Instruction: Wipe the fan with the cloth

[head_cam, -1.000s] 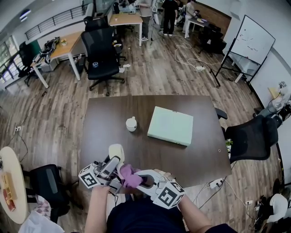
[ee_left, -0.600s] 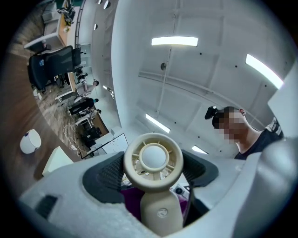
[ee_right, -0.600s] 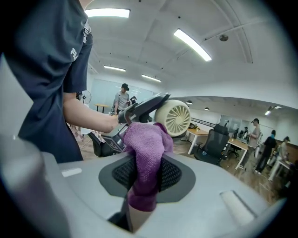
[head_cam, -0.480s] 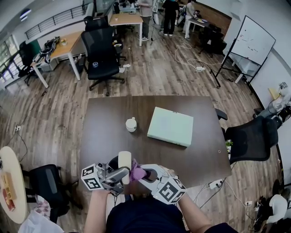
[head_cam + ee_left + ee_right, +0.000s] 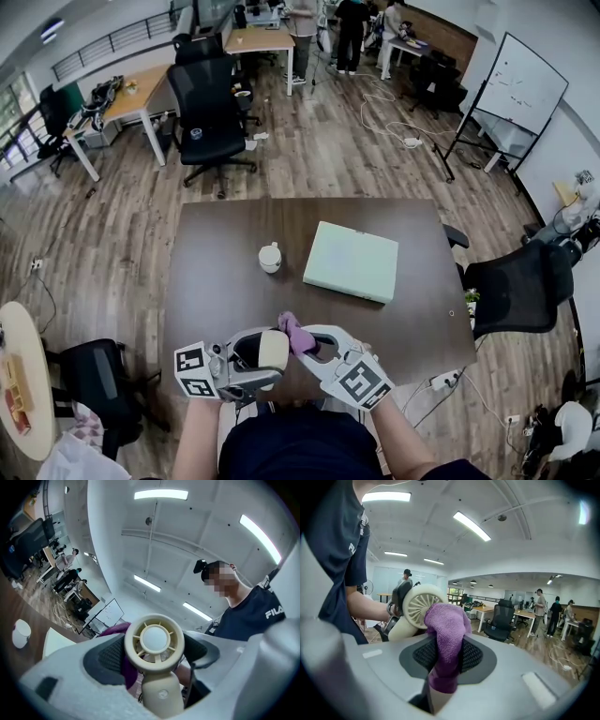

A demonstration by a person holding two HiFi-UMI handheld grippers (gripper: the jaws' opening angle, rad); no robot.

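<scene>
Wiping step | left tool (image 5: 251, 355) clamps the fan (image 5: 273, 350) | right tool (image 5: 315, 345) pinches the cloth (image 5: 296, 332) | cloth touches the fan head, which lies just left of it.

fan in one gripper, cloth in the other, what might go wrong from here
1. The left gripper holds the fan in the air near the front edge of the table. A hard push from the cloth might twist it out of the jaws and drop it.
2. Only a short wad of cloth sticks out past the jaws of the right gripper, so they could knock the fan.
3. The cloth may snag on the fan's ribs.
</scene>
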